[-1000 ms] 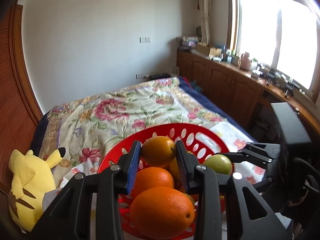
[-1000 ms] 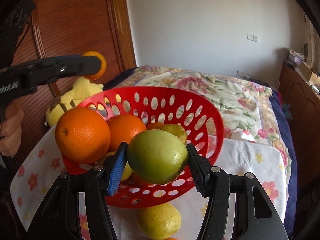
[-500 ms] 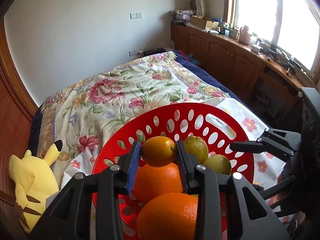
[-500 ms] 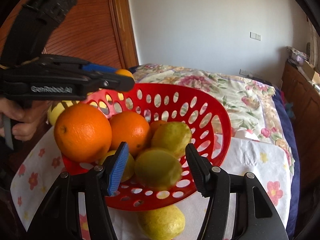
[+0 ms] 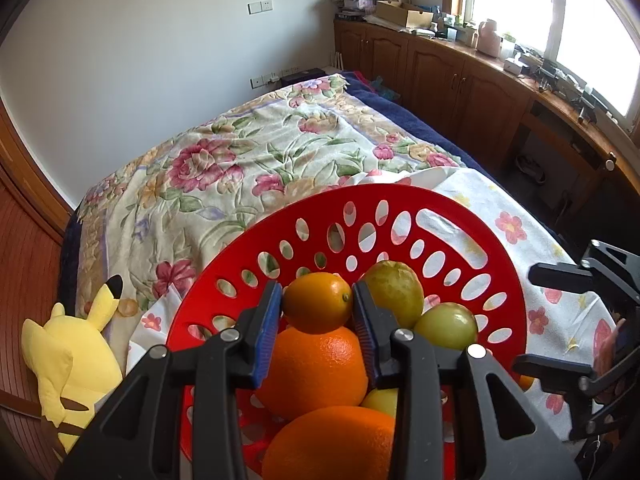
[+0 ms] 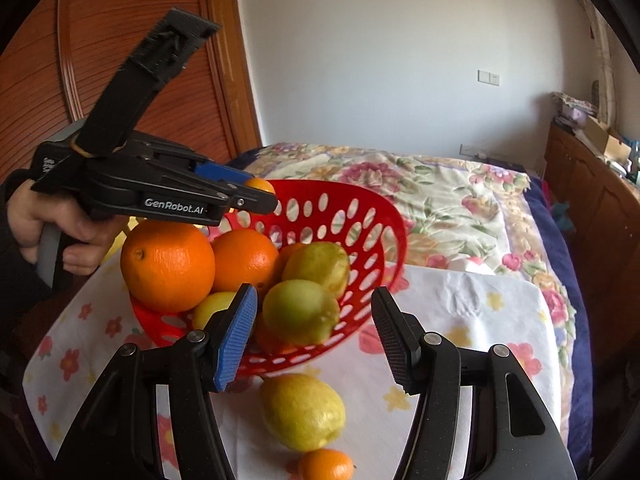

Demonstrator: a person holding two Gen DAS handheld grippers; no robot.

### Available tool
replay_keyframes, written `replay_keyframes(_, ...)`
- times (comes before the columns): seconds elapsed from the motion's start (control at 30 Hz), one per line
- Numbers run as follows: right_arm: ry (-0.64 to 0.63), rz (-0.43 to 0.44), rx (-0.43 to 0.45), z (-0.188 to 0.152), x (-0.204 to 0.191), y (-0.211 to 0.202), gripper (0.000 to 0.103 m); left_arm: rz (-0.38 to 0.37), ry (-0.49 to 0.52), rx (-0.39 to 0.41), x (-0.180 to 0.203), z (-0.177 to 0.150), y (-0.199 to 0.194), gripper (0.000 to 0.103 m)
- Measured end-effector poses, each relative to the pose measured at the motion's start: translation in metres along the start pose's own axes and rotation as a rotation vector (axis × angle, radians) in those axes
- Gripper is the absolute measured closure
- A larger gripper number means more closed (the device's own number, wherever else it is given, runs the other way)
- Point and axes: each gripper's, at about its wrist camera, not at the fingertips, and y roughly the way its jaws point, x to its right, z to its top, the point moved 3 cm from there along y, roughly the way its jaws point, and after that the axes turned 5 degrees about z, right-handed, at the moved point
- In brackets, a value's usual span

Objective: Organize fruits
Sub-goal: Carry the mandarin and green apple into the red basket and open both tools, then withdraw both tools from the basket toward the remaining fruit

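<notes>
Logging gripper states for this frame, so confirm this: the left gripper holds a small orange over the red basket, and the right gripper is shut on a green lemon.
One part is wrong. The right gripper is open and holds nothing; the green lemon lies in the red basket beyond its fingers, as the right wrist view shows. The left gripper does hold the small orange over the basket.

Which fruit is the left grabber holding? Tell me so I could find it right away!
Find the red basket sitting on the flowery cloth on the bed. Over its pile of fruit, the left gripper pinches a small orange between blue pads. It is the littlest orange-coloured fruit there, above the two big oranges, next to the greenish lemons.
</notes>
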Motion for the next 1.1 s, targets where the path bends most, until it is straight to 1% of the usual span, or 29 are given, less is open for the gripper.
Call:
replay_keyframes(0.13,0.018,-0.008,0.000,-0.006,0.003,-0.006,0.042,0.003,-0.008,-0.003,0.001,0.001,-0.001,0.066)
replay_keyframes(0.3,0.036,-0.021,0.008,-0.015,0.005,-0.016,0.042,-0.006,-0.029,0.040,0.002,-0.004,-0.024,0.063)
replay_keyframes(0.43,0.052,-0.030,0.010,-0.024,0.005,-0.025,0.042,0.004,-0.044,0.113,0.006,-0.017,-0.053,0.062)
replay_keyframes(0.57,0.063,-0.042,0.007,-0.036,0.005,-0.033,0.042,-0.006,-0.059,0.190,0.014,-0.028,-0.082,0.061)
replay_keyframes(0.7,0.069,-0.056,0.000,-0.045,0.002,-0.039,0.042,-0.018,-0.065,0.266,0.024,-0.038,-0.111,0.058)
replay_keyframes(0.8,0.074,-0.062,-0.006,-0.052,0.003,-0.041,0.042,-0.033,-0.087,0.309,0.027,-0.046,-0.125,0.055)
replay_keyframes(0.97,0.100,-0.075,-0.022,-0.063,0.004,-0.041,0.042,-0.040,-0.122,0.364,0.033,-0.069,-0.131,0.052)
replay_keyframes(1.1,0.125,-0.088,-0.036,-0.073,0.005,-0.039,0.042,-0.040,-0.137,0.381,0.040,-0.087,-0.123,0.051)
